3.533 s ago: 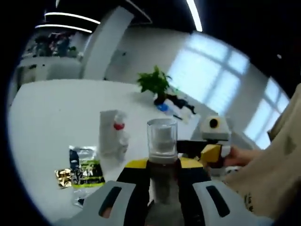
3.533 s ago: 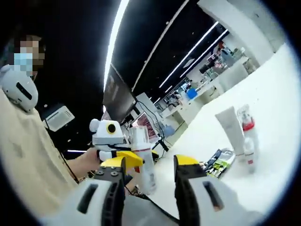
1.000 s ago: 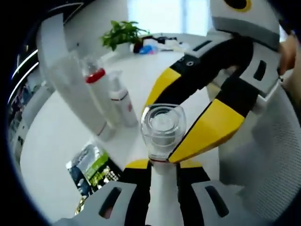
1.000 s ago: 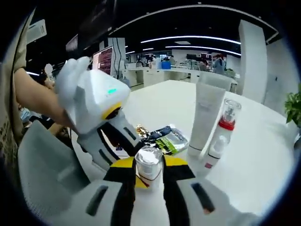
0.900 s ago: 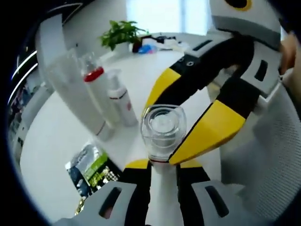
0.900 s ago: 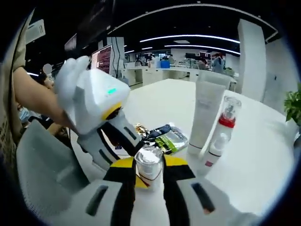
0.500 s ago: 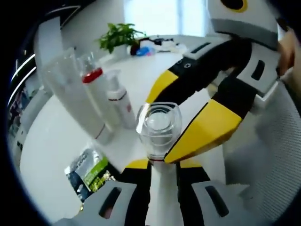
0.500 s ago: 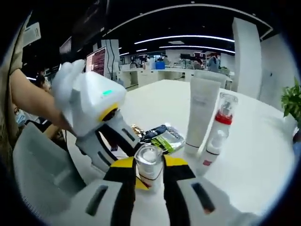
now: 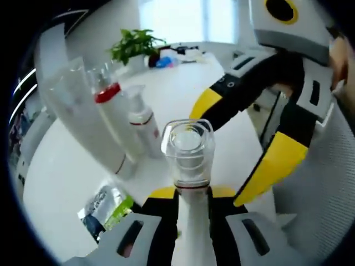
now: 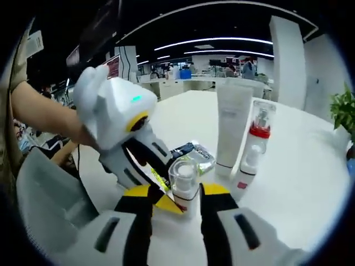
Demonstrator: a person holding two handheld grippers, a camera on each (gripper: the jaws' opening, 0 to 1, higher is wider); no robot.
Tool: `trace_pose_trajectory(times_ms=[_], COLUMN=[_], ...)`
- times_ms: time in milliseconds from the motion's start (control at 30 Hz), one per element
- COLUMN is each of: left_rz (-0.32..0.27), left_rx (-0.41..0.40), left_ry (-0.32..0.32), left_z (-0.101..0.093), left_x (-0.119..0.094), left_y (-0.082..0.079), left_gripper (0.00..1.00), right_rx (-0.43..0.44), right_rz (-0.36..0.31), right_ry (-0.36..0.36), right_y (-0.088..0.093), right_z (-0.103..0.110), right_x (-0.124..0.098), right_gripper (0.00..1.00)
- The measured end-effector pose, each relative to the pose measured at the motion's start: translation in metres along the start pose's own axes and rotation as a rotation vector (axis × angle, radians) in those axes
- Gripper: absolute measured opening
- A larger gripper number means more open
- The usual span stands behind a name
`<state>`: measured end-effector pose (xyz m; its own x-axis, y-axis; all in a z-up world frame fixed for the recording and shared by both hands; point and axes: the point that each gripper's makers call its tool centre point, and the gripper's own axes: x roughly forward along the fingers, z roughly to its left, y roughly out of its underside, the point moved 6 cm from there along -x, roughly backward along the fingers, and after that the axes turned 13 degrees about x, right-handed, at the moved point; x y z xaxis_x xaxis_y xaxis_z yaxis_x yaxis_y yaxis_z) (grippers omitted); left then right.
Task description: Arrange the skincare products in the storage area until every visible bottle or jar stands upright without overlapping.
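White and glossy, the counter (image 10: 310,183) runs back into an open office with strip lights at the top of the right gripper view and a green potted plant (image 9: 132,45) at the upper left of the left gripper view.

The left gripper (image 9: 192,213) has its jaws closed on the body of a white pump bottle with a clear square cap (image 9: 188,166), low in the centre of its view. The right gripper (image 10: 175,200) has its jaws parted around that same bottle's neck, apparently clear of it on both sides, so the left grip alone seems to carry it.

Near the bottle, at mid-left of the left gripper view, three products stand upright close together: a tall white squeeze tube (image 9: 75,119), a clear-capped bottle with a red collar (image 9: 111,119) and a small white pump bottle (image 9: 141,124). A green and black sachet (image 9: 108,205) lies flat at lower left.

The main risk is toppling that row: setting the held bottle down too near, or swinging the wide right gripper, could knock the tube over. Releasing while the bottle is tilted or resting on the sachet could also tip it. Whether its base touches the counter cannot be told.
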<state>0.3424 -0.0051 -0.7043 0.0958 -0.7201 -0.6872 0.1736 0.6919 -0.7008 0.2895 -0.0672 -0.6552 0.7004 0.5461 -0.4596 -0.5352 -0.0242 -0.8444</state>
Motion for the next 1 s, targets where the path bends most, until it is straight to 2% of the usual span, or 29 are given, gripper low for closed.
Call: trace_pose_trajectory(times_ms=[267,767,1000], left_rz=[-0.011,-0.018,-0.015], left_rx=[0.015,0.023,0.025], left_ry=[0.010,0.026,0.022], left_z=[0.017,0.045,0.053], left_x=[0.007,0.019,0.021], left_y=[-0.004,-0.008,-0.010], left_gripper=[0.16,0.16,0.16], right_rx=[0.036,0.099,0.116], right_rz=[-0.006,-0.019,-0.043], right_ry=[-0.014,0.071,0.103], right_y=[0.005,0.013,0.008], right_z=[-0.003,-0.030,-0.039], right_x=[-0.005,-0.025,-0.033], right_gripper=[0.47,0.62,0.70])
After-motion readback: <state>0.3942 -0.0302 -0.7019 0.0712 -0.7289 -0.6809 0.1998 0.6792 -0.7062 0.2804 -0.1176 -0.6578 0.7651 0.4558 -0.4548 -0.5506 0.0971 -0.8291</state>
